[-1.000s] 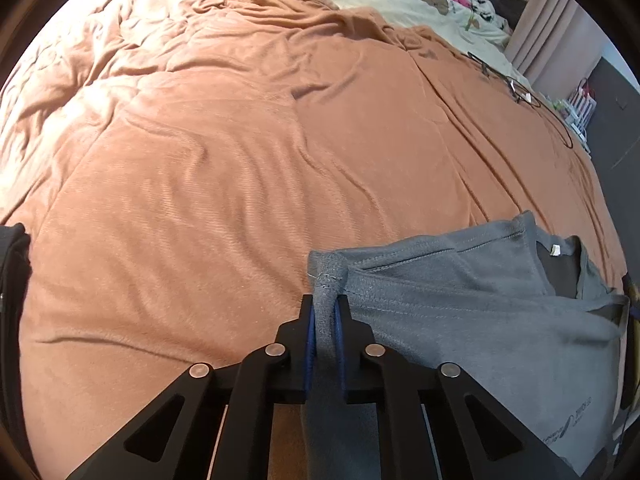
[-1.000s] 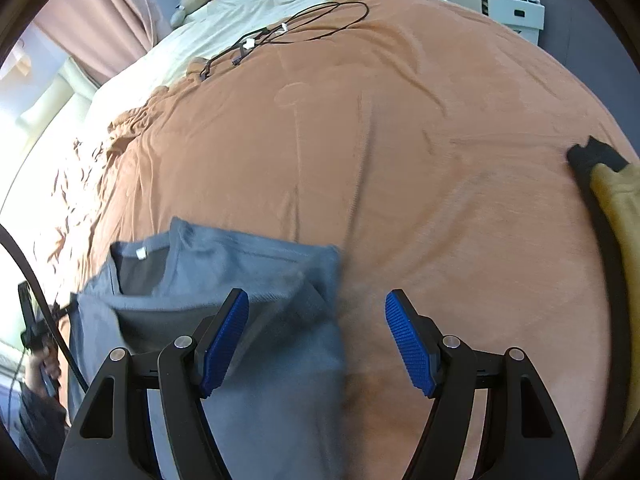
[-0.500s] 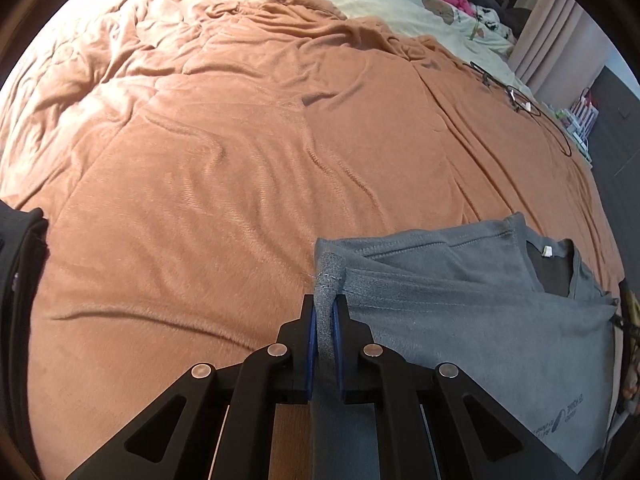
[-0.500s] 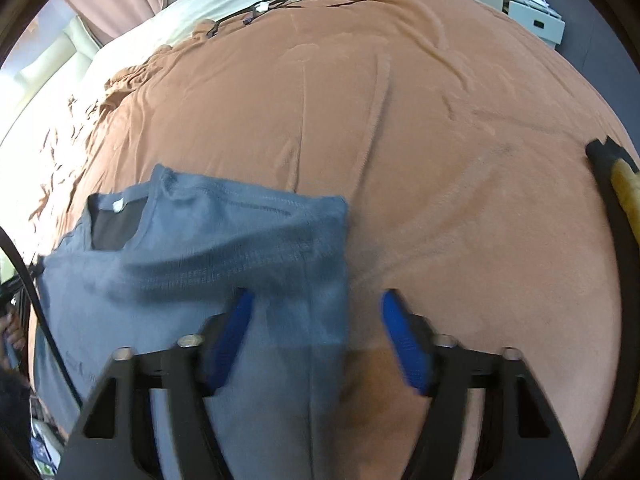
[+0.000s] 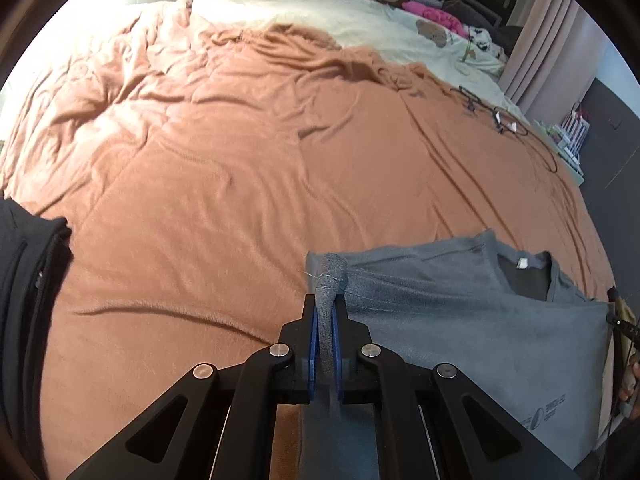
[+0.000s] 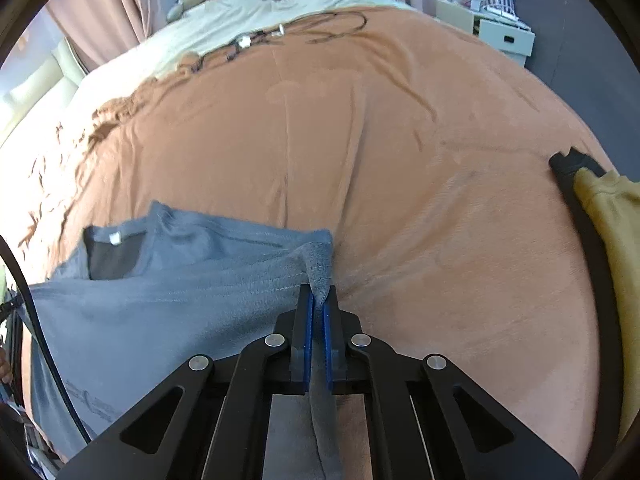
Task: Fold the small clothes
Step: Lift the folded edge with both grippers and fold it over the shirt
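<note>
Left wrist view: the left gripper (image 5: 325, 316) has its blue-padded fingers (image 5: 313, 336) pressed together on a bunched corner of the grey T-shirt (image 5: 480, 320), which lies on the orange bedspread (image 5: 240, 184). The pinch sits at one outer corner, so the hem edge runs taut away from it toward the collar (image 5: 524, 276) with its white label; holding the very corner looks meant to keep that edge straight for a fold. A black garment (image 5: 28, 280) lies at the bed's left margin, well apart, and a cable (image 5: 508, 124) trails farther up the bed.

Right wrist view: the right gripper (image 6: 318, 304) is likewise clamped shut on the shirt's opposite corner, the cloth peaking just above its fingers (image 6: 307, 320). With both corners held, the shirt spreads flat between them, probably ready to be lifted and carried over onto itself. A yellow garment (image 6: 612, 224) with black trim rests at the right edge, apart from the shirt.
</note>
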Demonstrator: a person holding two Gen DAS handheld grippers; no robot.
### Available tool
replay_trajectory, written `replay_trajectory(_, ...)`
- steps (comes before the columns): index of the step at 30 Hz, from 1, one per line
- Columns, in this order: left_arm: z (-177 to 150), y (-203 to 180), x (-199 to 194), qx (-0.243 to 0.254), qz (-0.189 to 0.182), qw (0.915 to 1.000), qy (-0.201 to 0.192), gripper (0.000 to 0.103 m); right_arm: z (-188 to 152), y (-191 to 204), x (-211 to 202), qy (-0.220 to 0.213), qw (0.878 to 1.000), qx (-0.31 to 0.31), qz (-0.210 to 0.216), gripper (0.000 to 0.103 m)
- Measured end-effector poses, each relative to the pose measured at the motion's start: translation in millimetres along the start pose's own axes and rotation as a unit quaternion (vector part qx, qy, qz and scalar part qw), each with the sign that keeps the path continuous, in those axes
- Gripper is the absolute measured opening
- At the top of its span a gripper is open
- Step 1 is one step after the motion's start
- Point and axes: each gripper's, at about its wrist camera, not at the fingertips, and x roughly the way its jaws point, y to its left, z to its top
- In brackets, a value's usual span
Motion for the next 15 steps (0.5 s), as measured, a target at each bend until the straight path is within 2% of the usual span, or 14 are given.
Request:
replay_trajectory(7,21.1,-8.7,-27.4,0.01,0.016,0.9987,-0.047,0.005,4.9,13.2,-28.6,-0.045,0.999,-0.008,-0.011,0.0)
replay_trajectory(15,49.8,-12.2,-23.6,0.014,0.022,0.998,-0.058,0.005,23.2,23.3,-26.2,-0.062,0.998,-0.01,-0.013,0.0)
